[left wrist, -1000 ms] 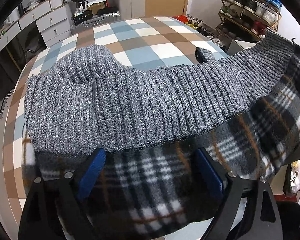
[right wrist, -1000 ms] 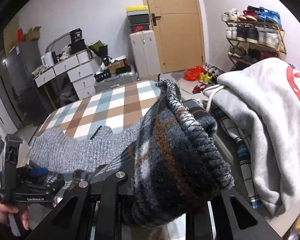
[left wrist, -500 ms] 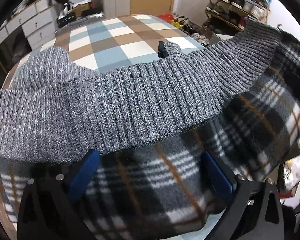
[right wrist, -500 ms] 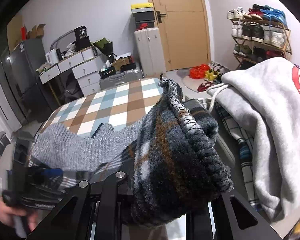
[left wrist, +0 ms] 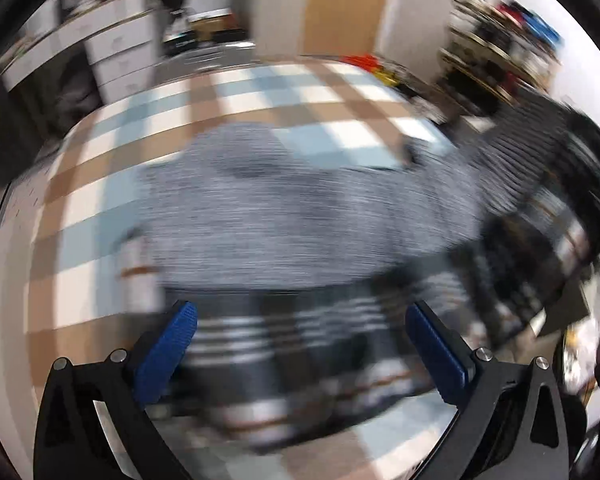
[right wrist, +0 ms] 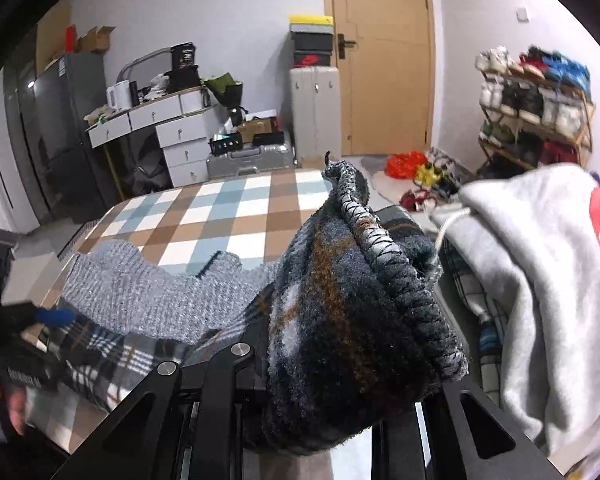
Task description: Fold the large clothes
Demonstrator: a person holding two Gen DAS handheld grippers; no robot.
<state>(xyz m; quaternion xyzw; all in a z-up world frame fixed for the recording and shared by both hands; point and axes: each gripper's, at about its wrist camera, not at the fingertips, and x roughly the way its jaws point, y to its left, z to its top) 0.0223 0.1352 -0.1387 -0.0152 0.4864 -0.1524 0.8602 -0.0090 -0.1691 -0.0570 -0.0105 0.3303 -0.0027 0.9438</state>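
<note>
In the right wrist view, the right gripper (right wrist: 340, 400) sits nearest the lens, its black fingers clamped together on a thick bunch of the plaid fleece garment (right wrist: 340, 320). The bunched fabric bulges up over the jaws, dark with brown and white checks, and a whip-stitched hem runs along its top ridge. From that bunch the garment stretches down and to the left onto the checked table (right wrist: 228, 216), where its grey ribbed knit panel (right wrist: 148, 292) lies flat above a strip of plaid. At the left edge of that view, the left gripper (right wrist: 32, 320) shows as a dark shape with a blue pad, held by a hand (right wrist: 4, 396) whose fingers are partly seen. Just to the right of the held bunch lies a grey hoodie (right wrist: 540, 280) with a red mark and a white drawstring.

The left wrist view is heavily blurred. The left gripper (left wrist: 300, 344) has its blue-padded fingers (left wrist: 168, 348) standing wide apart; the jaws have just been opening, and the plaid fabric (left wrist: 300, 344) lies beneath and between them without being pinched. Beyond it, the grey knit (left wrist: 300, 216) spreads across the table (left wrist: 100, 176).

Farther back stand white drawers (right wrist: 172, 128), a silver suitcase (right wrist: 248, 156), a wooden door (right wrist: 384, 56) and a shoe rack (right wrist: 536, 108).
</note>
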